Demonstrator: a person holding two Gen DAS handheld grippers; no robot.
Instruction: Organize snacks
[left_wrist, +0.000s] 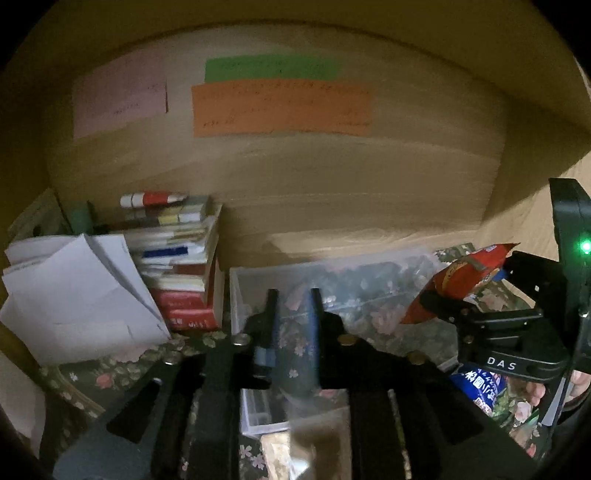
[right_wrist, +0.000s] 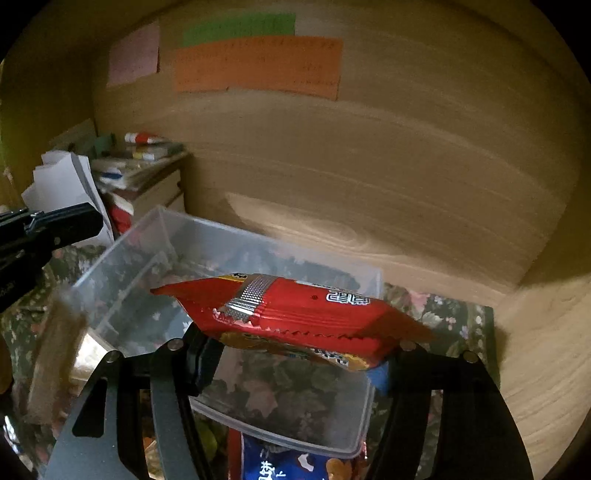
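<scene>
Over clear bin (right_wrist: 258, 254), right gripper (right_wrist: 295, 343) jaws clamp red snack packet (right_wrist: 295, 314); left gripper (left_wrist: 291, 317) jaws' grip on blurred wrapper unclear.

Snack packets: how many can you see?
2. A red packet is held in the right gripper over the clear box; a blue packet lies under it. Others may be hidden.

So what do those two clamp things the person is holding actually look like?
Each hand-held gripper is black, with two flat fingers on angular linkage arms joined by brass-coloured rivets. The left hand-held gripper shows blue pads on its fingers. The right hand-held gripper carries white letters "DAS" and a glowing green light.
</scene>
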